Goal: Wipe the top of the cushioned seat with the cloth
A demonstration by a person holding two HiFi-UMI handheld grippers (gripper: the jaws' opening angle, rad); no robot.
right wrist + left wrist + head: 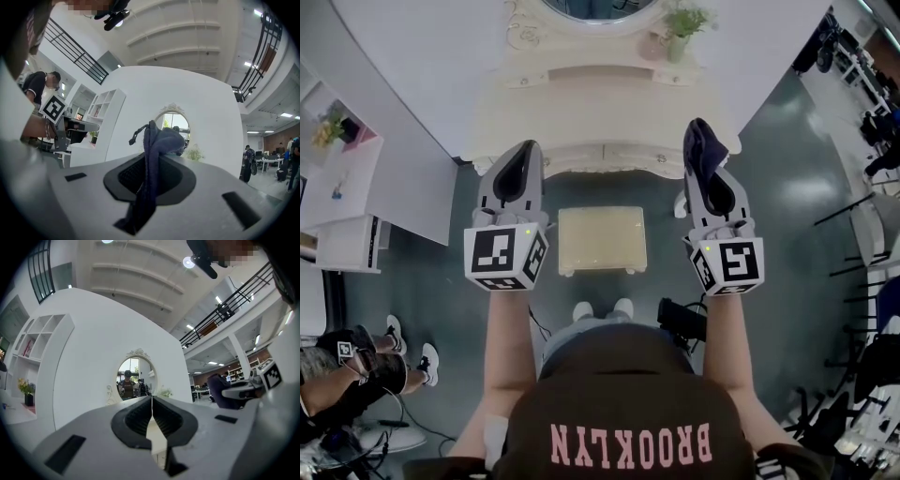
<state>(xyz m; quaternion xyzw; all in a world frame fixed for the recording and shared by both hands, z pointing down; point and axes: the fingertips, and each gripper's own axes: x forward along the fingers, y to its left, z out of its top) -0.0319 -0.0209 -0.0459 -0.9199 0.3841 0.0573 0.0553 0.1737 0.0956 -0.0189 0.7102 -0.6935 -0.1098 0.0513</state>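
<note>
The cushioned seat [602, 240] is a small cream stool on the floor between my two grippers, in front of a white dressing table [602, 112]. My right gripper [701, 141] is shut on a dark blue cloth [705, 142], held level and high above the stool's right side; the cloth [154, 145] sticks up between its jaws and hangs down behind them. To the stool's left my left gripper [525, 155] is shut with nothing in it, its pads [140, 420] pressed together. Both point at the dressing table's oval mirror [135, 378].
A potted plant [682, 23] stands on the dressing table's right end. White shelves [342, 187] are at the left. A seated person's legs [366, 361] are at the lower left, and chairs and stands [872, 281] crowd the right side.
</note>
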